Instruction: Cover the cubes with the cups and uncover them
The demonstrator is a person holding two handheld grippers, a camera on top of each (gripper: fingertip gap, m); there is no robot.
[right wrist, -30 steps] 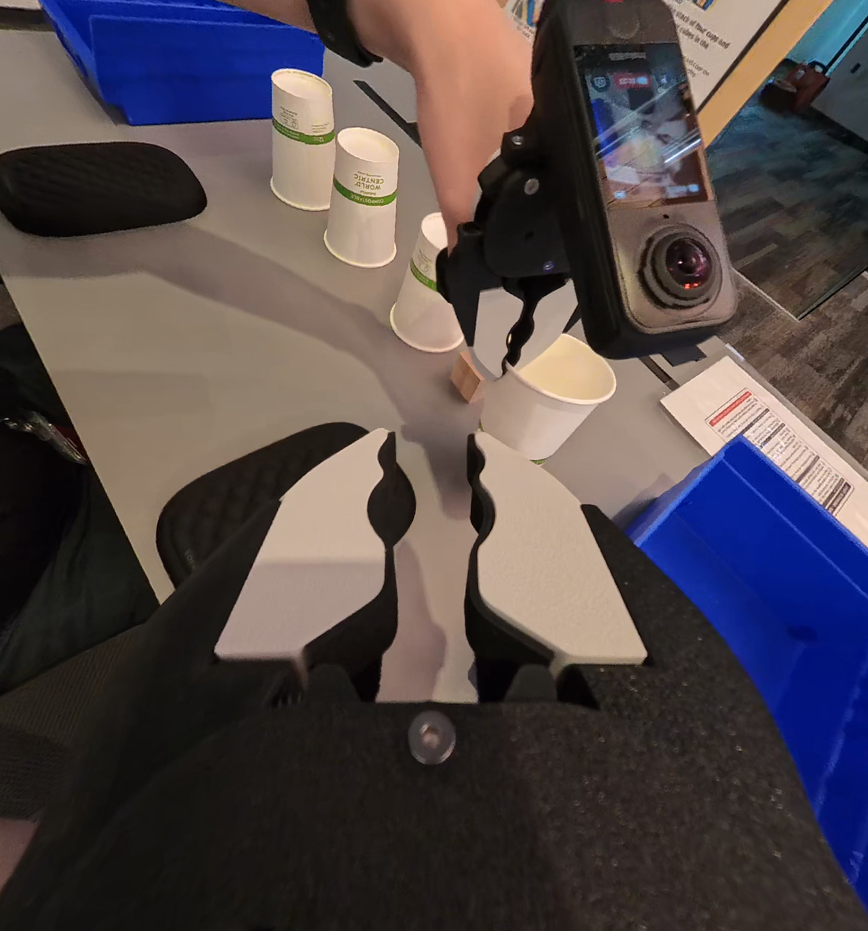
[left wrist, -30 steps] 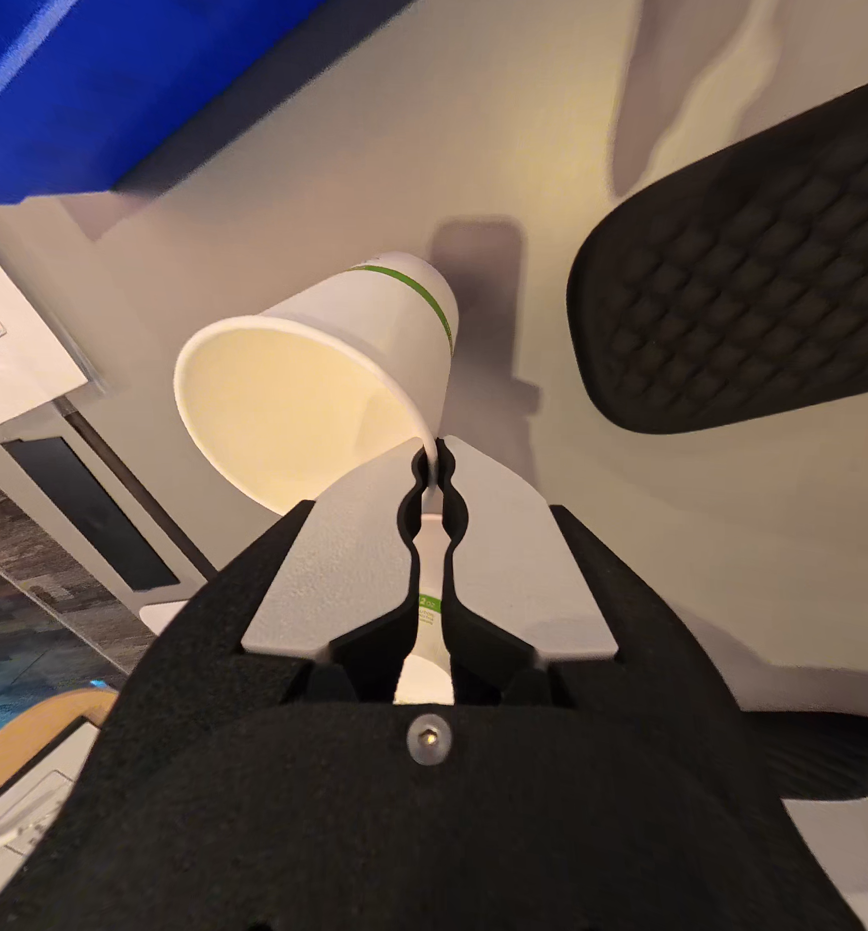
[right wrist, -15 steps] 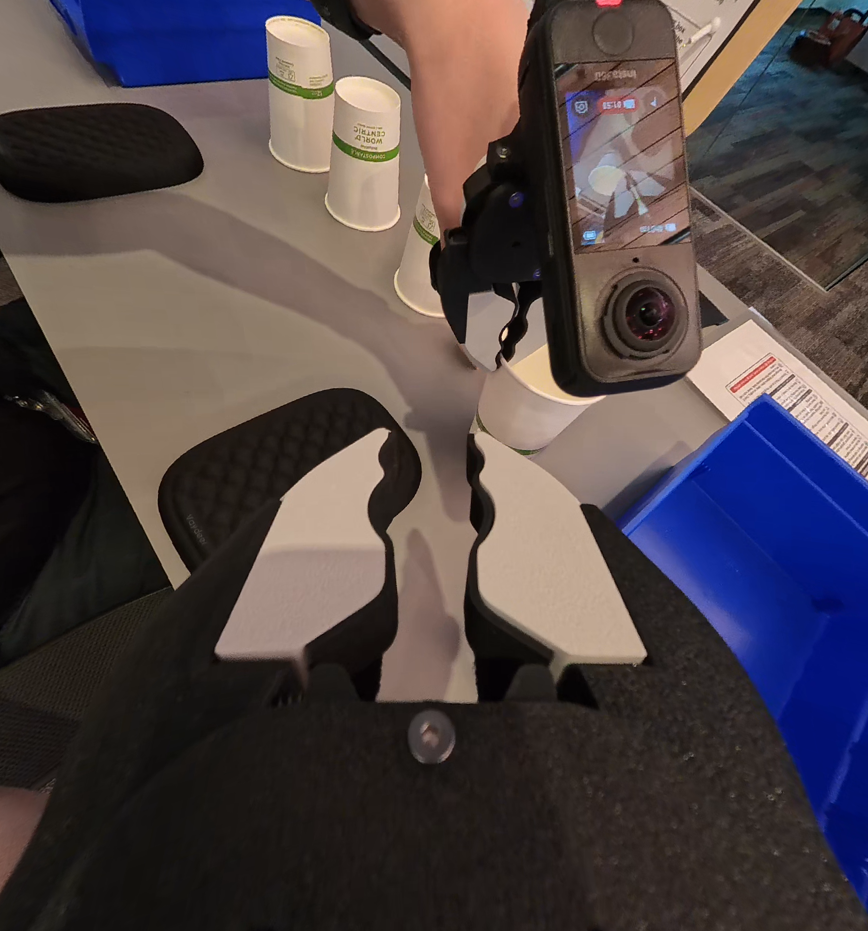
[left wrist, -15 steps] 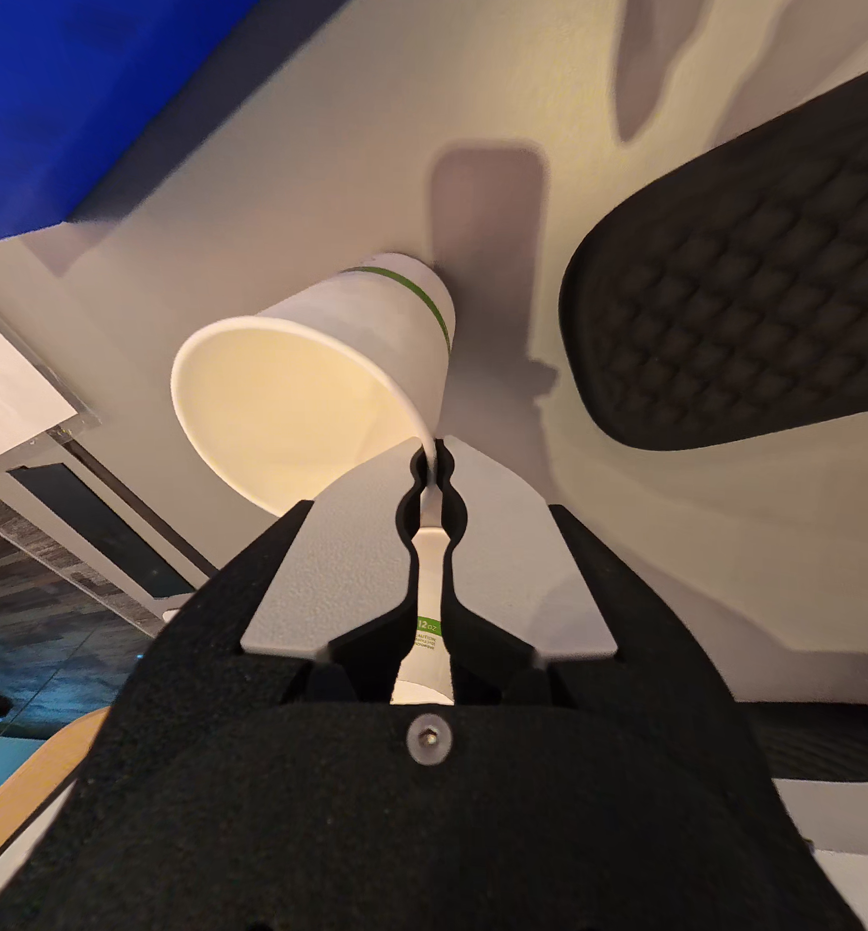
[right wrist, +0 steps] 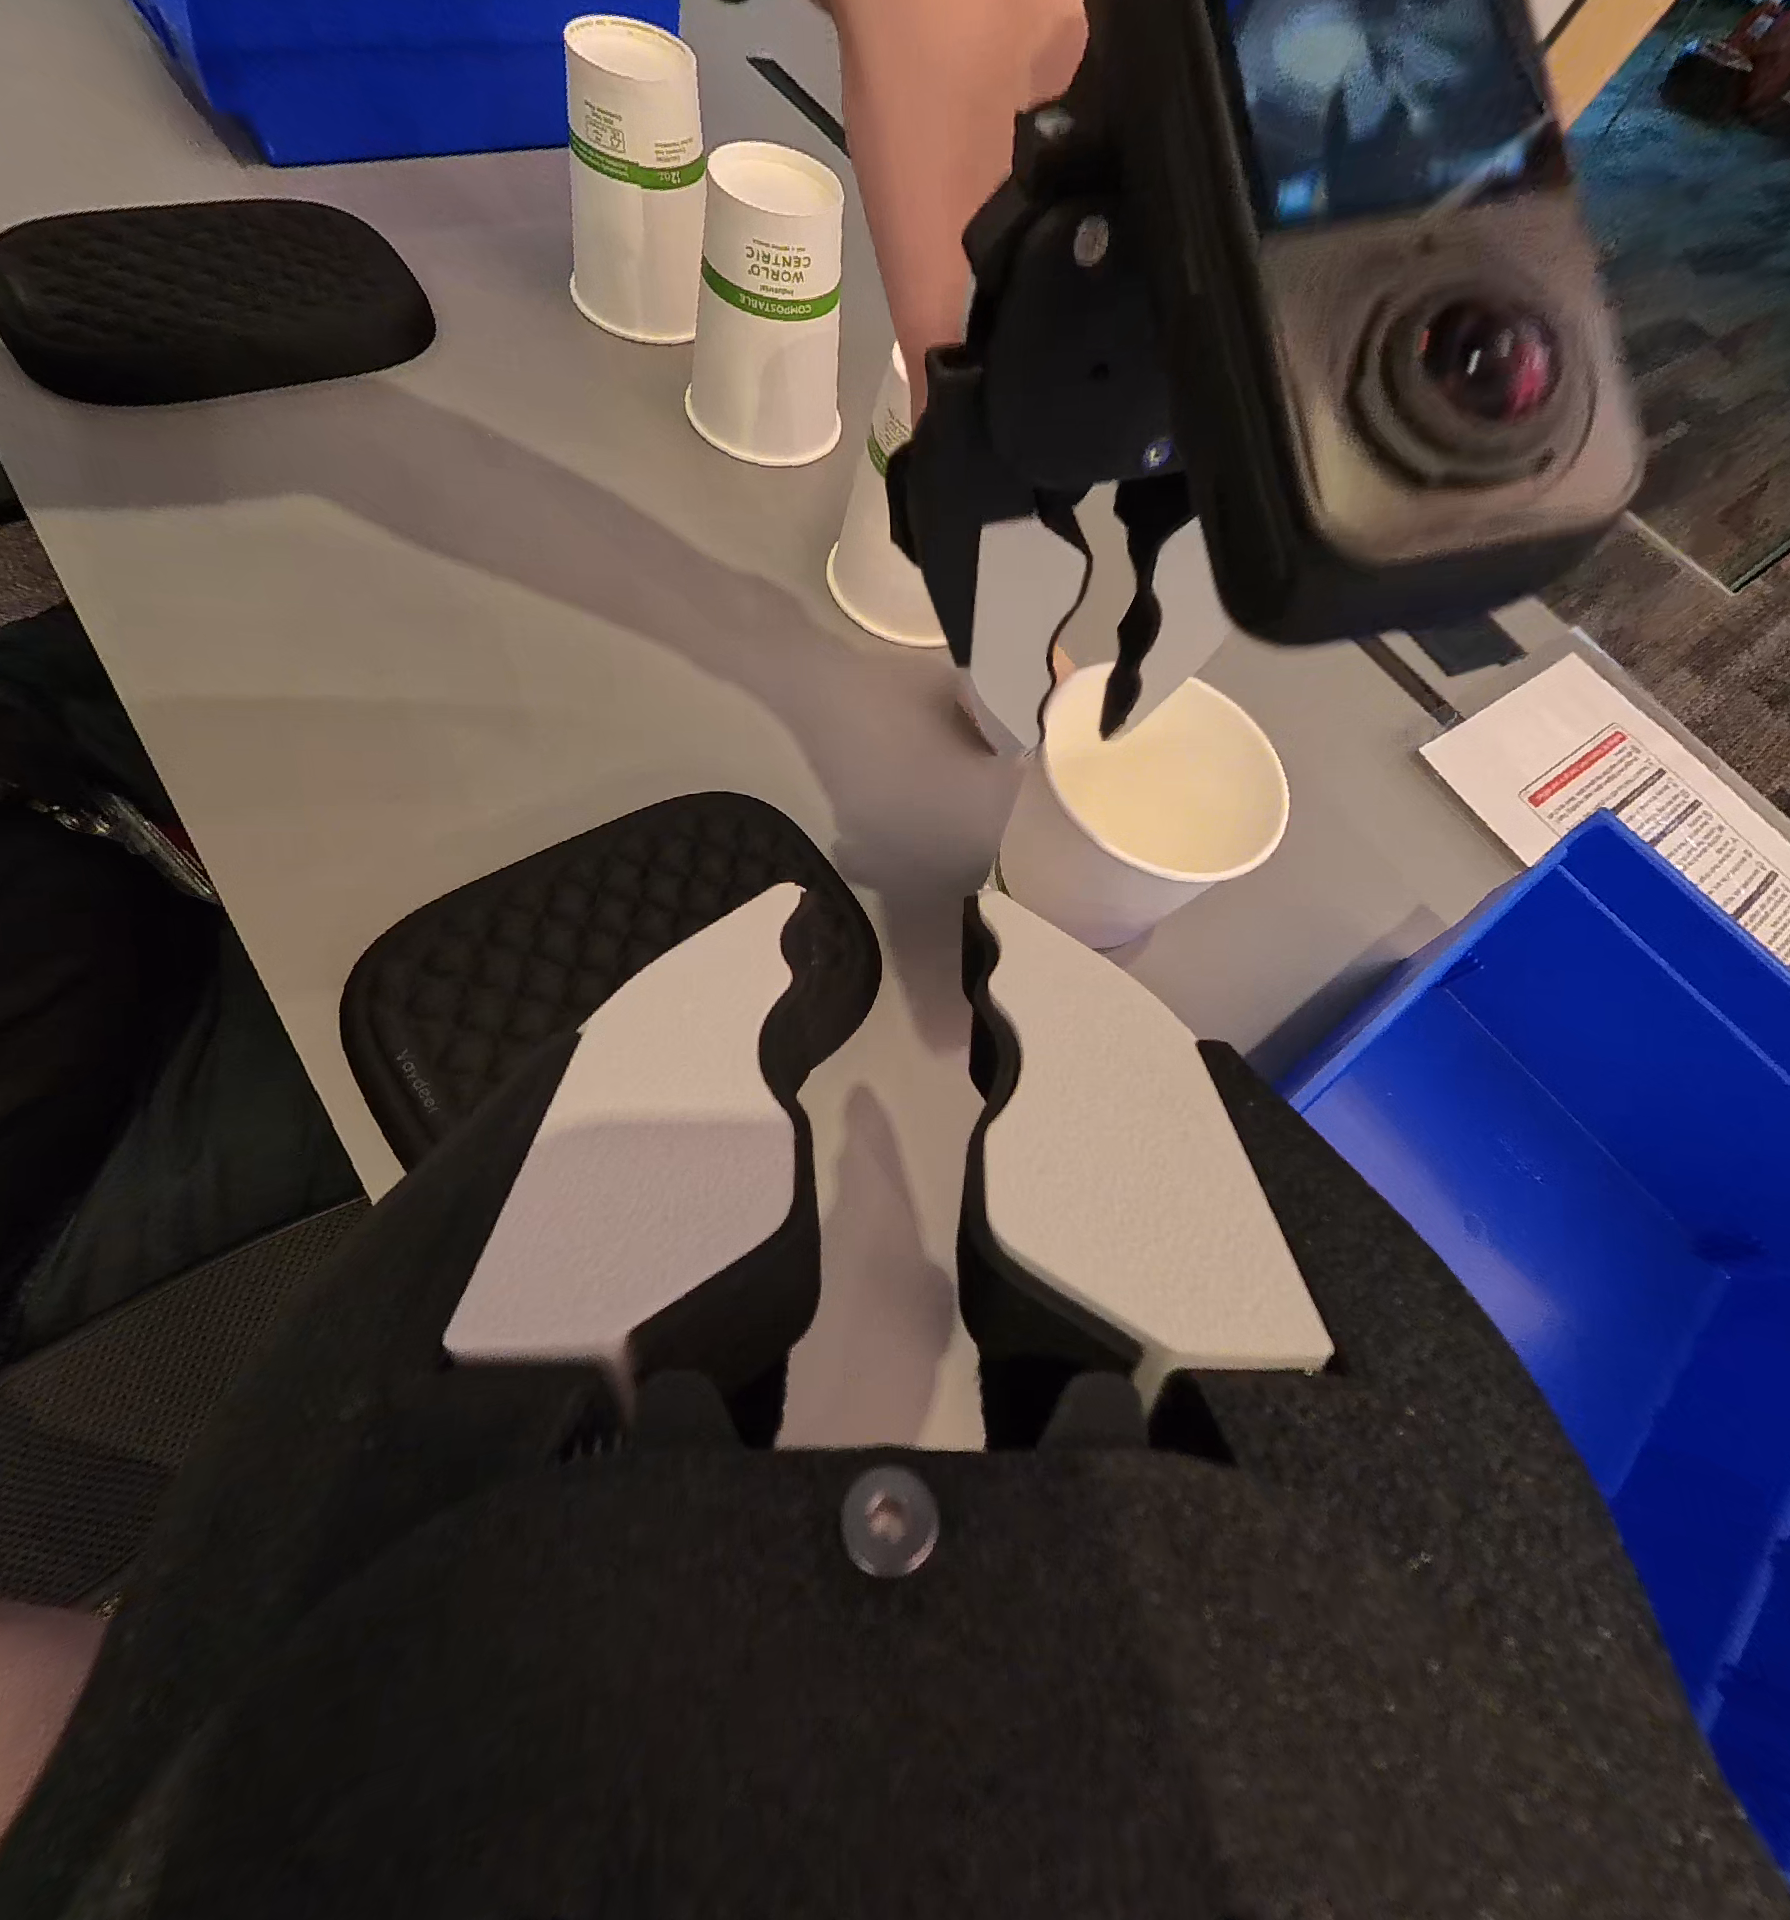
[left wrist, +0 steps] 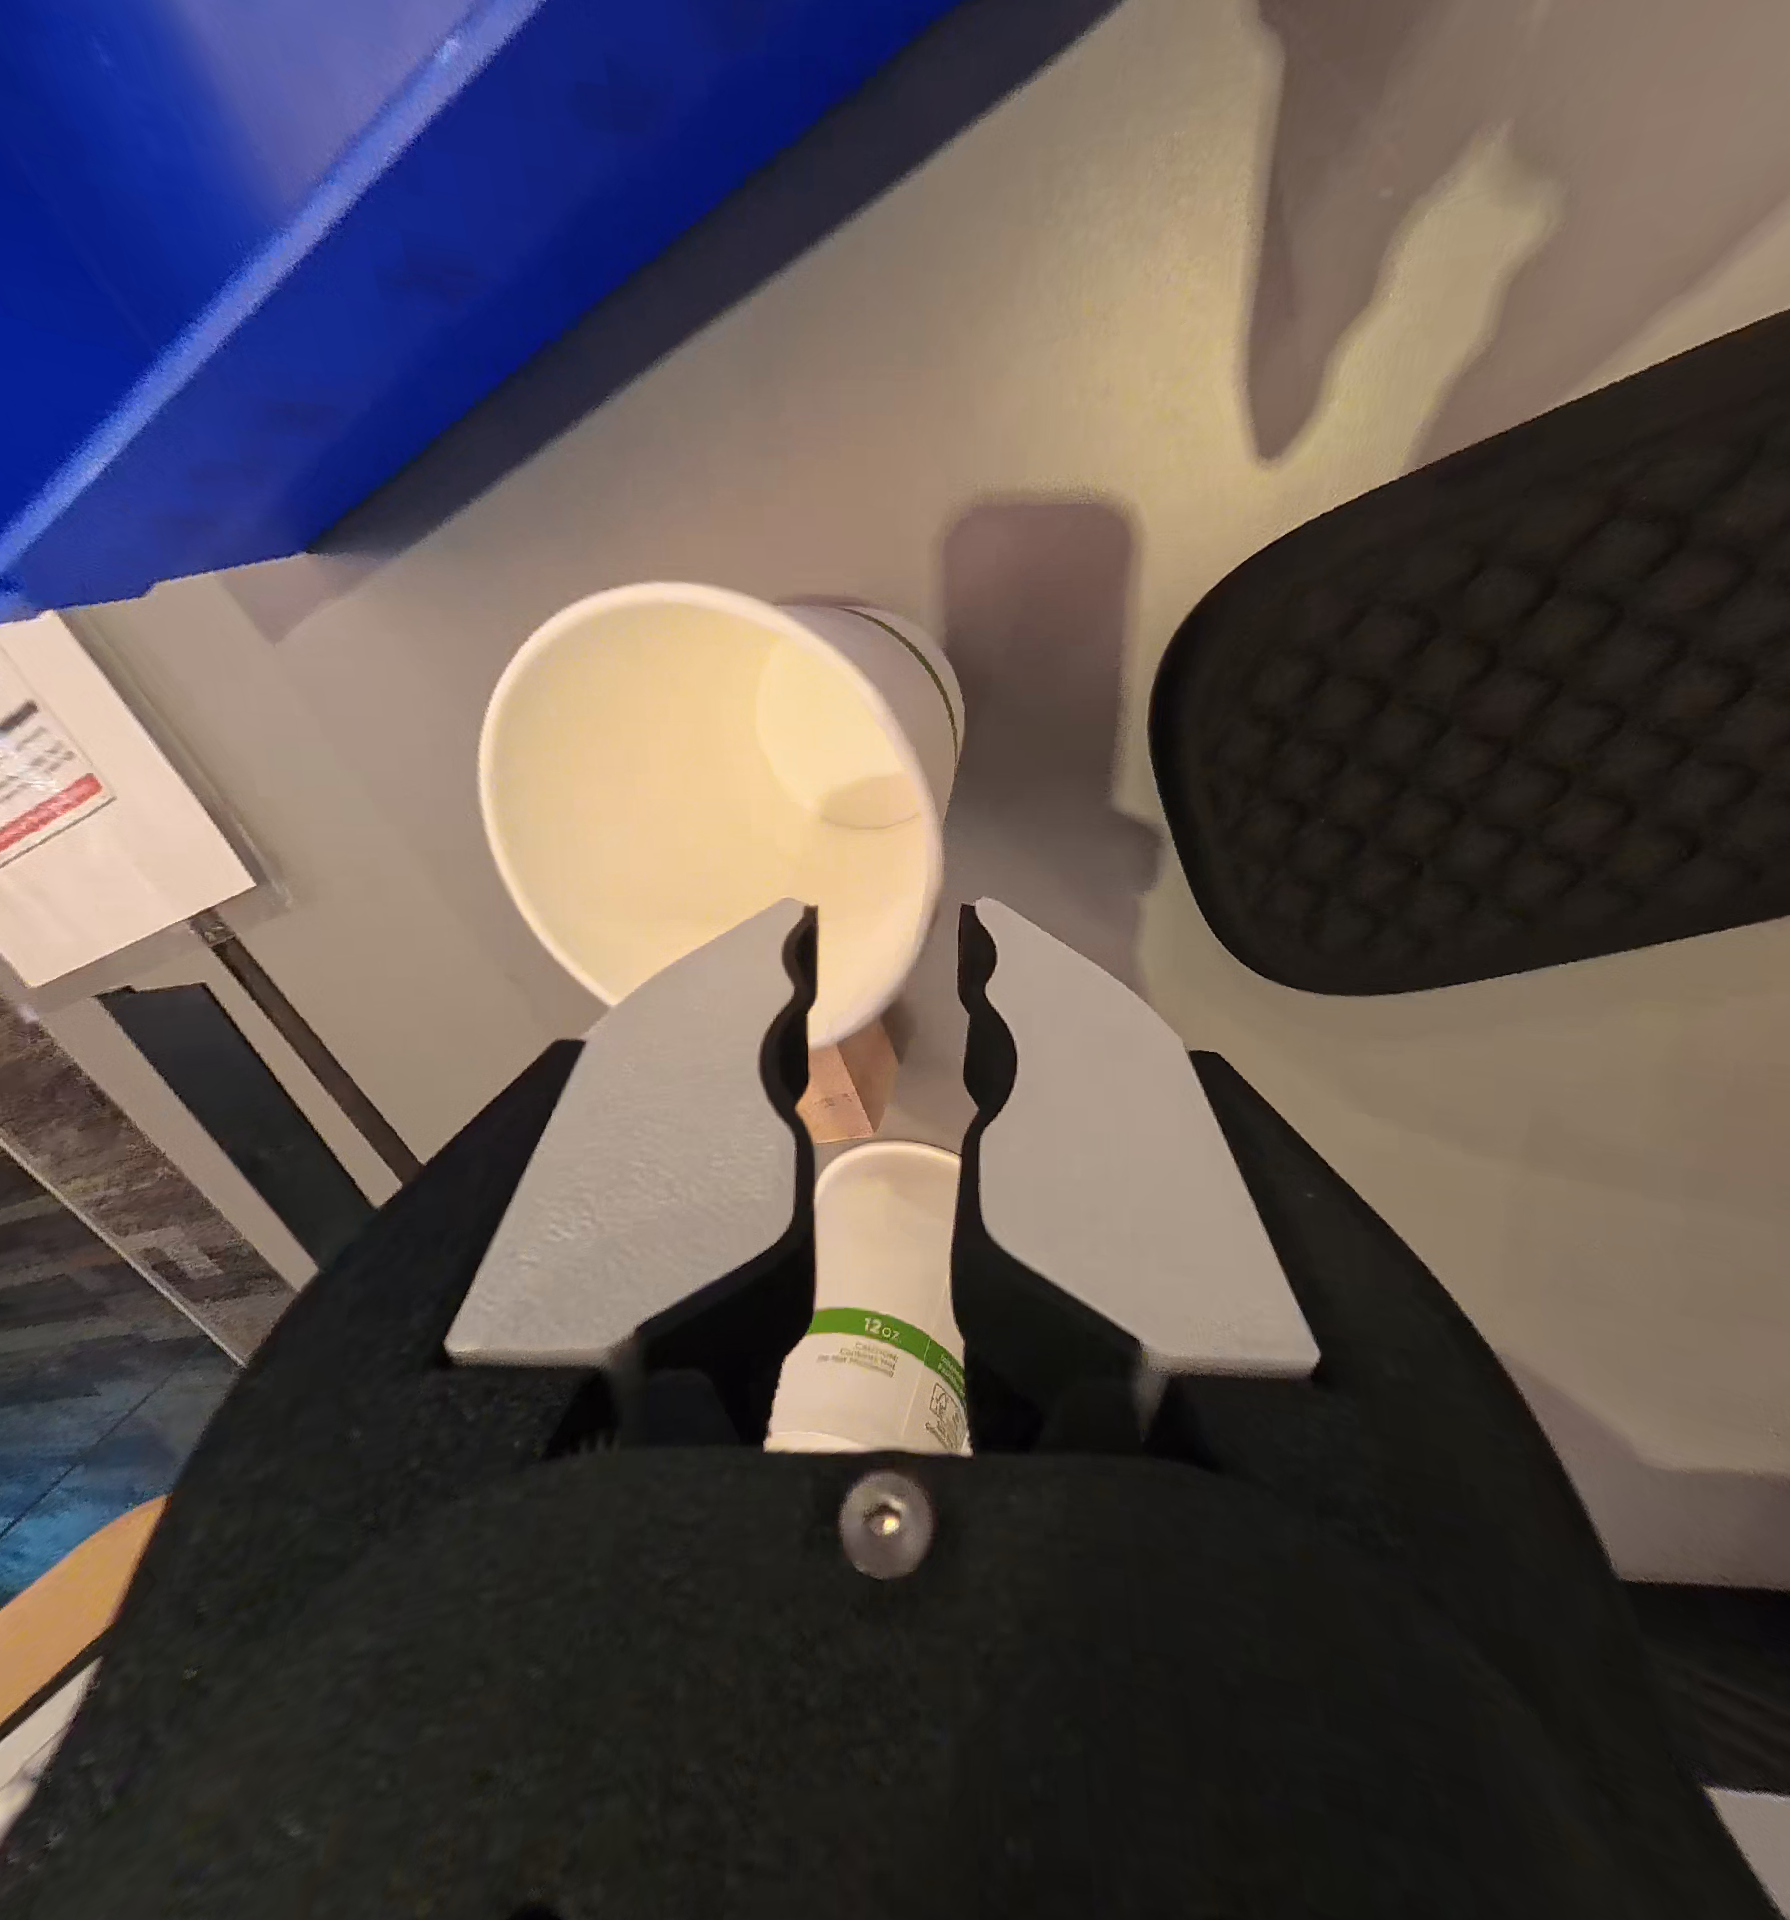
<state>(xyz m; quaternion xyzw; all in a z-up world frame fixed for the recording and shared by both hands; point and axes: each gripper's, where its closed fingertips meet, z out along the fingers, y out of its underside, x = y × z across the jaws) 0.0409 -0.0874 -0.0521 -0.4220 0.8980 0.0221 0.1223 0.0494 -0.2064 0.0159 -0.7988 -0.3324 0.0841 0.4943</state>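
Note:
A white paper cup (left wrist: 704, 800) with a green band stands mouth-up on the grey table (left wrist: 1286, 1195); it also shows in the right wrist view (right wrist: 1151, 821). My left gripper (left wrist: 883, 914) is open, one finger inside the cup's rim and one outside, gripping nothing. A small wooden cube (left wrist: 849, 1086) lies uncovered just behind the cup. Three more cups stand upside down in a row (right wrist: 636, 177) (right wrist: 771, 312) (right wrist: 880, 540). My right gripper (right wrist: 886, 899) is open and empty, above the table's near edge. The left gripper (right wrist: 1076, 732) shows there too.
A blue bin (right wrist: 1597, 1195) stands right beside the upright cup, another blue bin (right wrist: 403, 73) at the far left. Two black padded rests (right wrist: 205, 296) (right wrist: 600, 966) lie on the table. A printed sheet (right wrist: 1649, 790) lies at the right edge.
My left gripper has opened and let go of the cup's rim; the cup now stands on the table. The right gripper stayed open and shifted only slightly.

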